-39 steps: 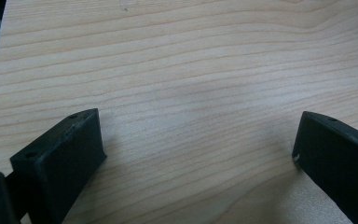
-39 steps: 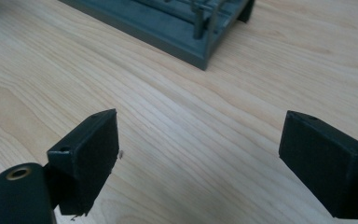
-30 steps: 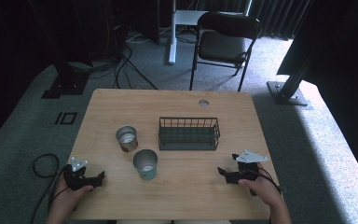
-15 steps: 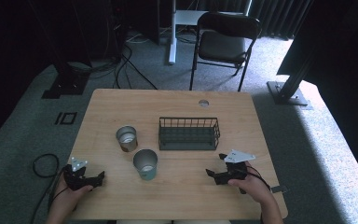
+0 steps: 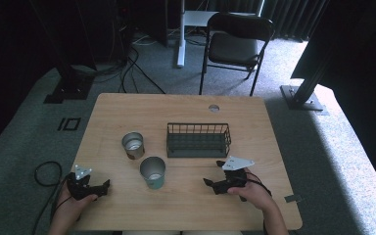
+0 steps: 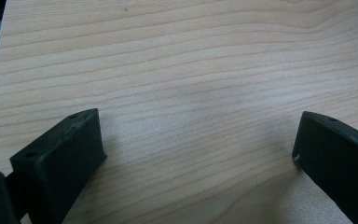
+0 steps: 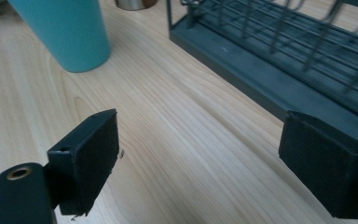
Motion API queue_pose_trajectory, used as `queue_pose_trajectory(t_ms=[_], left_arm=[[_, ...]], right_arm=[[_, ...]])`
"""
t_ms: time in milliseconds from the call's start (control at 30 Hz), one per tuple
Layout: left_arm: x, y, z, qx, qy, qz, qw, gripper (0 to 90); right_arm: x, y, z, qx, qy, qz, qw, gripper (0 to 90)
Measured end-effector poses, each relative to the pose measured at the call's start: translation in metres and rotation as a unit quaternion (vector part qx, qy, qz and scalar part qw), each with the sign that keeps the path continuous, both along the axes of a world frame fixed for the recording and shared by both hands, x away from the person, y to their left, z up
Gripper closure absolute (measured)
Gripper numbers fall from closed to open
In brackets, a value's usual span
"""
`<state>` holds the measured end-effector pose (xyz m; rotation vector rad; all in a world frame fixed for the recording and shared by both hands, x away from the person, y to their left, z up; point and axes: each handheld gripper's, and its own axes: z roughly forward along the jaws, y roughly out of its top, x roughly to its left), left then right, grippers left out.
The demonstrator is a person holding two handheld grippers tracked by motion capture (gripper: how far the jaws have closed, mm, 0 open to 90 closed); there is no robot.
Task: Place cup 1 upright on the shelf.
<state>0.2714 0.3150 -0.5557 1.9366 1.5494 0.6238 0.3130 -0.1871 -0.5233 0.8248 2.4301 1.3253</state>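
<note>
Right gripper [image 5: 214,183] empty, jaws wide apart, low over the pale wooden table [image 5: 127,105], pointed toward the teal metal cup [image 5: 152,171]; cup upright, near but apart. Left gripper [image 5: 100,187] also spread and empty at the table's near left. Second steel cup [image 5: 133,145] and dark wire basket [image 5: 199,139] untouched. Nothing grasped: work judged barely begun.
</note>
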Motion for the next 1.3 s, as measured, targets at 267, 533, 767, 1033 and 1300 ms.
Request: queue_pose_trajectory(t_ms=[267,533,767,1033,1300], left_arm=[[0.000,0.000,0.000,0.000,0.000,0.000,1.0000,2.4],[0.000,0.000,0.000,0.000,0.000,0.000,1.0000,2.4],[0.000,0.000,0.000,0.000,0.000,0.000,1.0000,2.4],[0.000,0.000,0.000,0.000,0.000,0.000,1.0000,2.3],[0.000,0.000,0.000,0.000,0.000,0.000,1.0000,2.4]], right_arm=[[0.001,0.019,-0.001,0.001,-0.002,0.024,0.9997,11.8],[0.001,0.040,0.001,0.005,-0.011,0.046,0.9989,11.9],[0.001,0.054,0.002,0.007,-0.014,0.064,0.9978,11.9],[0.001,0.073,0.005,0.009,-0.014,0.088,0.9959,11.9],[0.001,0.093,0.007,0.013,-0.017,0.113,0.9934,11.9]])
